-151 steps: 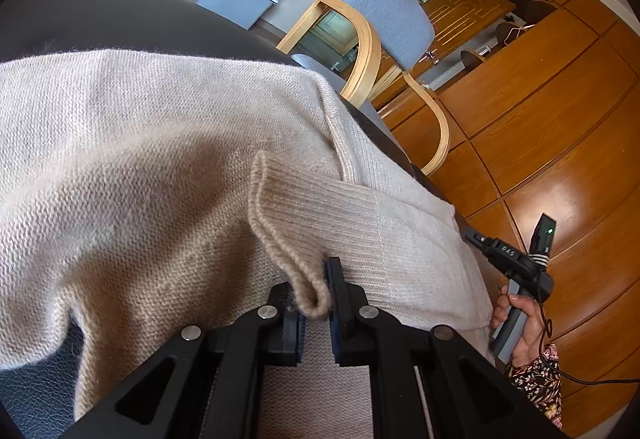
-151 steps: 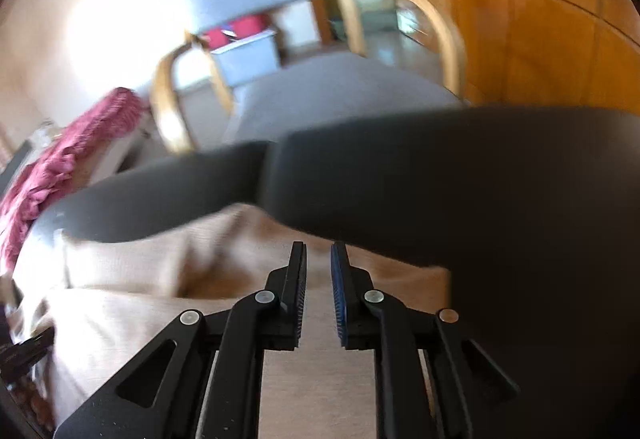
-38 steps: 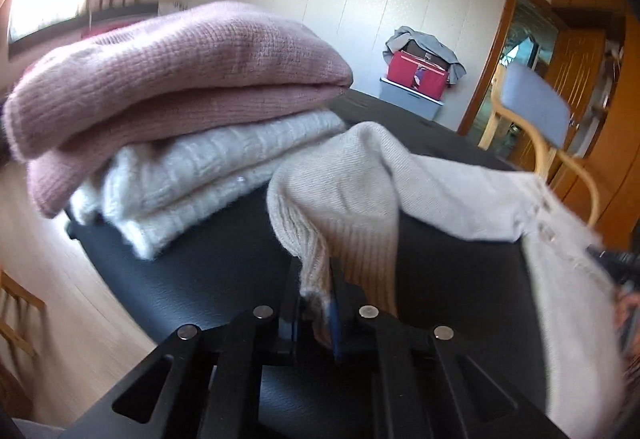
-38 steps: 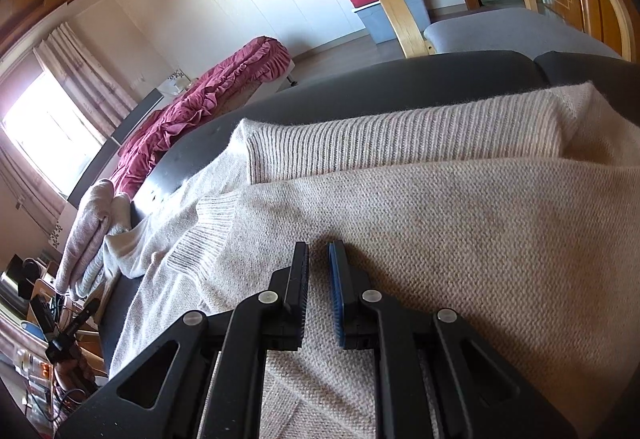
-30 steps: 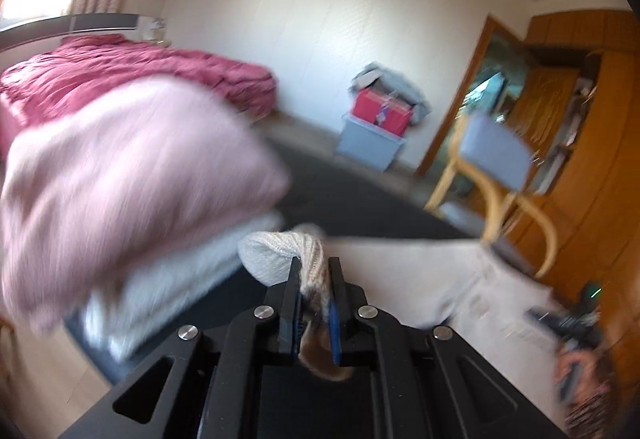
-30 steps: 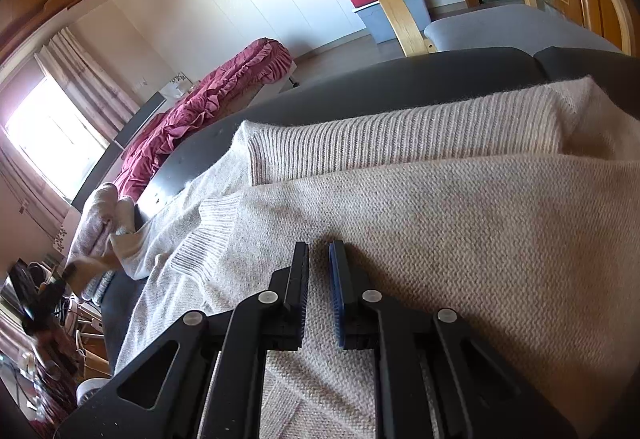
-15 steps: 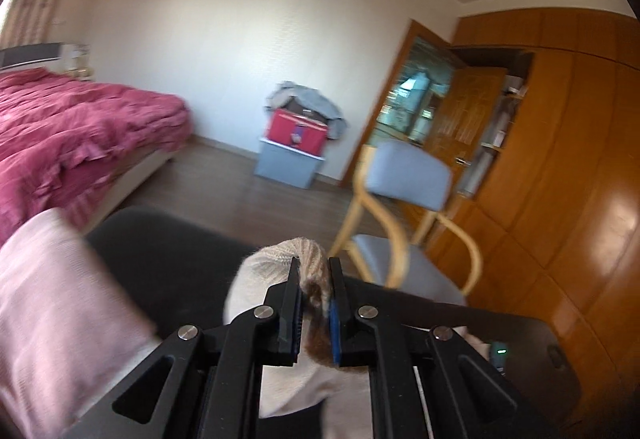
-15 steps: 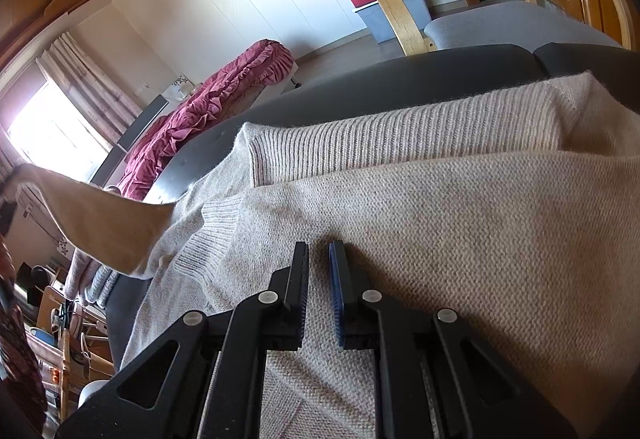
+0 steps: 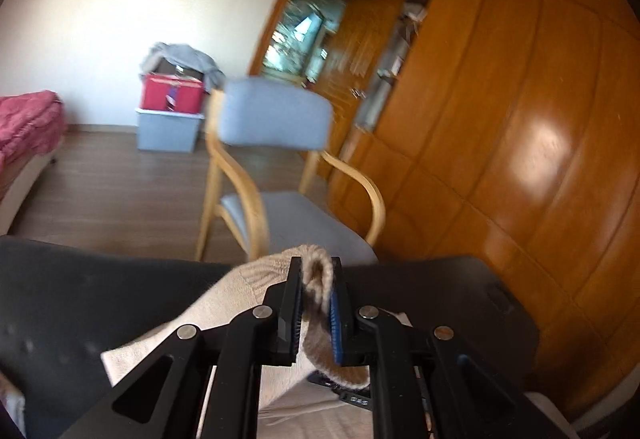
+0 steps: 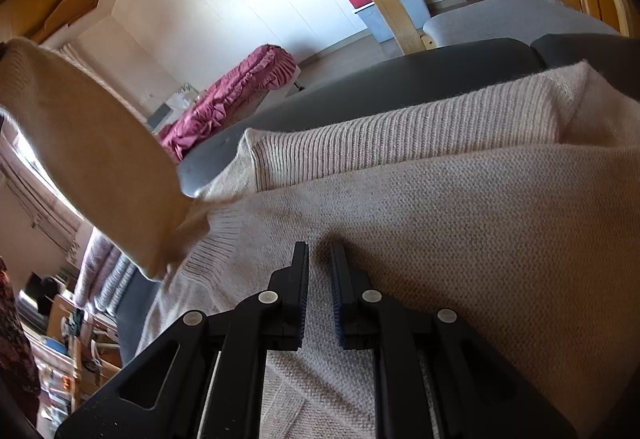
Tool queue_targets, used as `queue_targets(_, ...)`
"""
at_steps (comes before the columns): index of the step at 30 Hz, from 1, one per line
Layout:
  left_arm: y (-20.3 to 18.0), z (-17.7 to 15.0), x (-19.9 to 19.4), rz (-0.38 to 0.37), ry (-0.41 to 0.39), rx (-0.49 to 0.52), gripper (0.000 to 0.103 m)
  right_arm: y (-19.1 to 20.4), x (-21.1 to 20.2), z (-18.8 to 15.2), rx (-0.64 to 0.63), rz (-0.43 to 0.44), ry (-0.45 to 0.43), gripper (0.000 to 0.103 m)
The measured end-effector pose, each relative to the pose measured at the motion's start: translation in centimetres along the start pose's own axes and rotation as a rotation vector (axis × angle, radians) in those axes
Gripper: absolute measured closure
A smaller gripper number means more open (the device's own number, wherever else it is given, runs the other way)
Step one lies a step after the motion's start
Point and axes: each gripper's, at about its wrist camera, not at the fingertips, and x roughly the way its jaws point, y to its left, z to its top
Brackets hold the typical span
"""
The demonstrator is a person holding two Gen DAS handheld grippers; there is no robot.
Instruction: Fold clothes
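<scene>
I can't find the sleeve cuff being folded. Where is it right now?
In the left wrist view, the cuff is pinched in the left tool, lifted above the black table, in front of the blue chair.

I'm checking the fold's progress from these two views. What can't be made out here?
- Left wrist view: most of the beige sweater lies behind the left tongs, which are shut on its cuff.
- Right wrist view: whether the right tongs pinch the knit or only press on it.
- Right wrist view: the raised sleeve is cut off at the left edge.
- Folded stack: small, partly hidden by the sleeve.
</scene>
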Motion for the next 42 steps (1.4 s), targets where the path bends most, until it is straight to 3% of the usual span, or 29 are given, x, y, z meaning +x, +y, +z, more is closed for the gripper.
queue_targets(11,-4.9,-4.1,10.5,-0.126,0.172,0.009,0.093,-4.9,-4.4,0.1,0.262,-0.018,-0.232,0.091)
queue_targets(17,-4.6,-6.0,13.0,-0.106,0.174,0.039,0.093,-7.0,-4.8,0.0,0.372,0.069,-0.232,0.091)
queue_targets(21,0.6,-9.0,10.9,0.000,0.100,-0.057,0.089,-6.4,-4.8,0.2,0.345,0.077,-0.219,0.072)
queue_targets(24,5.6,-13.2,7.4,0.138,-0.064,-0.172,0.084,-5.4,-4.7,0.5,0.303,0.055,-0.213,0.063)
queue_targets(26,8.6,-16.9,5.5,0.184,-0.146,-0.264,0.084,-5.1,-4.7,0.5,0.280,0.047,-0.202,0.057)
queue_targets(31,12.4,-22.2,3.2,0.155,-0.243,-0.392,0.084,-3.5,-6.4,0.2,0.282,0.028,-0.160,0.057)
queue_targets(35,13.9,-22.7,1.7,0.117,-0.321,-0.453,0.083,-1.8,-8.6,-1.5,0.165,-0.156,-0.111,0.057)
queue_targets(40,13.6,-22.5,1.3,0.113,-0.384,-0.428,0.082,-0.8,-8.3,-3.8,0.103,-0.070,-0.072,0.057)
queue_targets(42,13.4,-22.6,0.9,0.120,-0.405,-0.414,0.081,-0.5,-7.5,-4.7,0.067,-0.089,-0.059,0.057)
